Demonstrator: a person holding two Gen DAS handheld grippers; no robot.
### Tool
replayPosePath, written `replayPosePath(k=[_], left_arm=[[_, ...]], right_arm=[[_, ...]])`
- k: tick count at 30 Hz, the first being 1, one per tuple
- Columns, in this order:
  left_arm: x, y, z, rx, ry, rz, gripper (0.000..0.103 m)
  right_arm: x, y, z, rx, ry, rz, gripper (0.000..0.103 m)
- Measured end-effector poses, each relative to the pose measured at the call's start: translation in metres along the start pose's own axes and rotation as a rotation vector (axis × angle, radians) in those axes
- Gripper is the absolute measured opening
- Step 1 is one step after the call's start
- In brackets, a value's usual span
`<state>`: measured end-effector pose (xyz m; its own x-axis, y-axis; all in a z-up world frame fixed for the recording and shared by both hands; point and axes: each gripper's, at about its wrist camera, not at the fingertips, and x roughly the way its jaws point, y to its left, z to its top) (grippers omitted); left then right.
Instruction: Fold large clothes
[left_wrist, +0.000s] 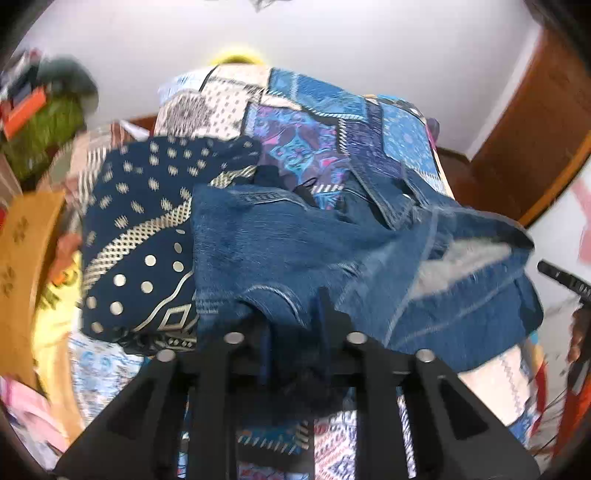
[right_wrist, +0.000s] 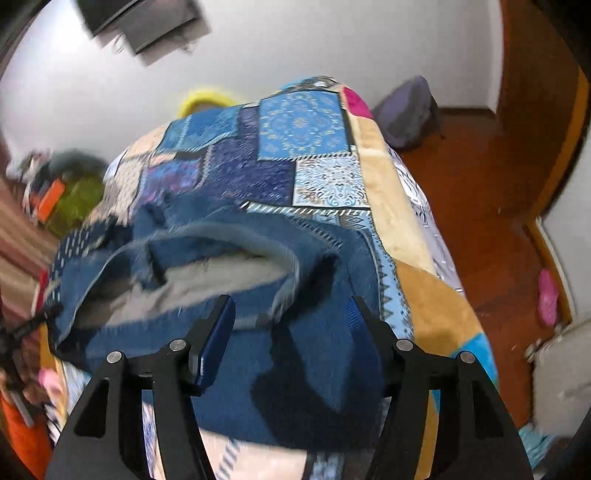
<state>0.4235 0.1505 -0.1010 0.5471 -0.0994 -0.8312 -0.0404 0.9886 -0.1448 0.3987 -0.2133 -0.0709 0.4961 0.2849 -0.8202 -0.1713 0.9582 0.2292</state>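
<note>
Left gripper (left_wrist: 295, 317): clenched on denim garment (left_wrist: 295, 251) edge.
Right gripper (right_wrist: 291, 325): spread wide, garment beneath on bedspread (right_wrist: 303, 133).

My left gripper (left_wrist: 295, 325) is pinched onto the denim jacket (left_wrist: 332, 251), and the navy dotted cloth (left_wrist: 140, 236) crowds just left of that jacket. My right gripper (right_wrist: 291, 325) stands spread over the jacket's near edge, nothing between its fingers. Beyond the jacket, the patchwork blanket (right_wrist: 295, 147) lies bare up to a yellow thing (right_wrist: 201, 98).
</note>
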Motion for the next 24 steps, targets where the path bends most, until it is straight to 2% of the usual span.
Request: replayPosePath(k=[1, 3, 4, 6, 8, 12, 14, 18, 20, 22, 24], left_arm=[[-0.005, -0.004, -0.002, 0.015, -0.009, 0.011, 0.045], [-0.022, -0.013, -0.007, 0.050, -0.071, 0.049, 0.064], [-0.029, -0.016, -0.009, 0.062, -0.100, 0.064, 0.067], [-0.039, -0.020, -0.013, 0.074, -0.134, 0.081, 0.070], [-0.041, -0.020, -0.016, 0.063, -0.130, 0.051, 0.071], [-0.021, -0.033, -0.031, 0.105, -0.048, 0.021, 0.071], [-0.005, -0.042, -0.043, 0.142, 0.011, -0.017, 0.071], [0.025, -0.061, -0.061, 0.222, 0.089, -0.002, 0.071], [0.044, -0.068, -0.066, 0.243, 0.146, -0.024, 0.071], [0.054, -0.074, -0.072, 0.266, 0.168, -0.026, 0.071], [0.063, -0.082, -0.074, 0.320, 0.149, 0.021, 0.071]], right_arm=[[-0.004, 0.005, -0.004, -0.035, -0.002, -0.009, 0.059], [-0.006, 0.014, -0.011, -0.085, 0.004, -0.020, 0.059], [-0.006, 0.019, -0.013, -0.104, 0.010, -0.020, 0.059], [-0.005, 0.024, -0.020, -0.132, 0.028, -0.021, 0.059], [-0.001, 0.028, -0.026, -0.145, 0.042, -0.031, 0.059], [0.008, 0.035, -0.033, -0.165, 0.070, -0.043, 0.059], [0.011, 0.038, -0.036, -0.172, 0.080, -0.045, 0.059], [0.020, 0.047, -0.043, -0.211, 0.114, -0.044, 0.059], [0.028, 0.052, -0.044, -0.233, 0.127, -0.047, 0.059], [0.035, 0.058, -0.046, -0.263, 0.134, -0.060, 0.059], [0.041, 0.065, -0.047, -0.306, 0.129, -0.090, 0.059]])
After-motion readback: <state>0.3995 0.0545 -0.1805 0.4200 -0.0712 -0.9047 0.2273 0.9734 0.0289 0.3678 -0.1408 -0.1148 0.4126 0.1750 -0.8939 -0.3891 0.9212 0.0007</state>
